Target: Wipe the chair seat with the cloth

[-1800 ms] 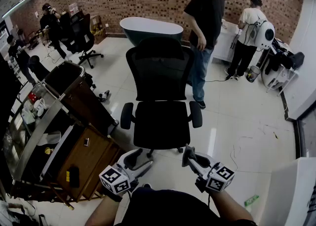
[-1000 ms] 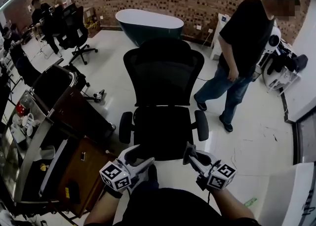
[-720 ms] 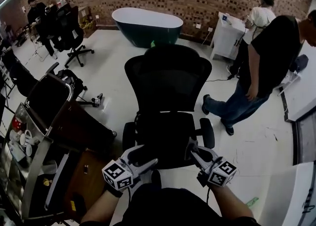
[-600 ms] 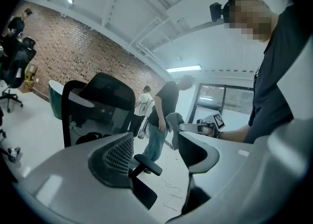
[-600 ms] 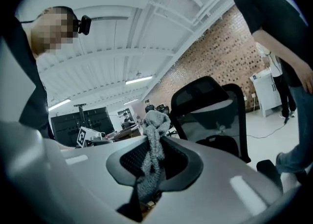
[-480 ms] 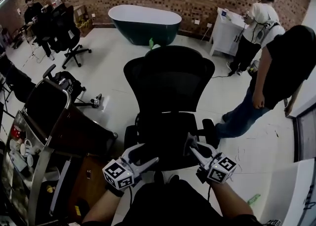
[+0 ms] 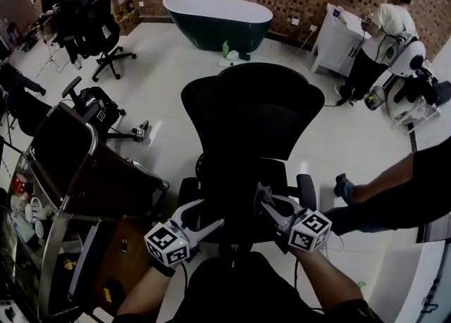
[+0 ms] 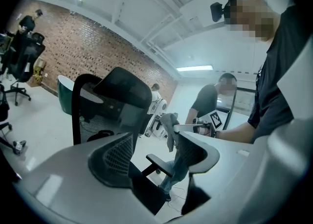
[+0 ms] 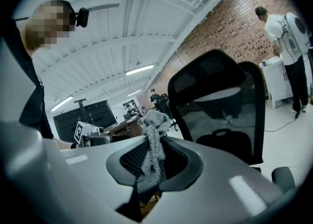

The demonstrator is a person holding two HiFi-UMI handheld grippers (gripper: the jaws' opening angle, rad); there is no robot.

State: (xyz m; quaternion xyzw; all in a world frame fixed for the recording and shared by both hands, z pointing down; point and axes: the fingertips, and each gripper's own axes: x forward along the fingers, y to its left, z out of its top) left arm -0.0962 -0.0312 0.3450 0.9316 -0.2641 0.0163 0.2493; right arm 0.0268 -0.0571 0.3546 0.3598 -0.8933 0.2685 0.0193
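A black office chair stands right in front of me, its mesh backrest [image 7: 243,113] upright and its seat [image 7: 236,191] just below. My right gripper [image 7: 262,197] hovers over the seat's front right part, shut on a grey cloth [image 7: 259,192]. In the right gripper view the cloth [image 9: 152,142] hangs pinched between the jaws of that gripper [image 9: 151,162], with the backrest [image 9: 215,100] beyond. My left gripper [image 7: 204,217] is open and holds nothing, at the seat's front left. The left gripper view shows the gripper [image 8: 156,154], the backrest [image 8: 115,100] and the cloth [image 8: 169,129].
A dark service trolley [image 7: 67,166] stands close on the left. A green bathtub [image 7: 217,18] sits by the brick wall, with other office chairs [image 7: 99,29] at the far left. A person's leg [image 7: 391,202] crosses the right side. Another person [image 7: 384,36] stands by a white cabinet [image 7: 337,32].
The view has closed in on the chair, and both grippers now hover over the seat's front. The person in black has walked from behind the chair off to the right.
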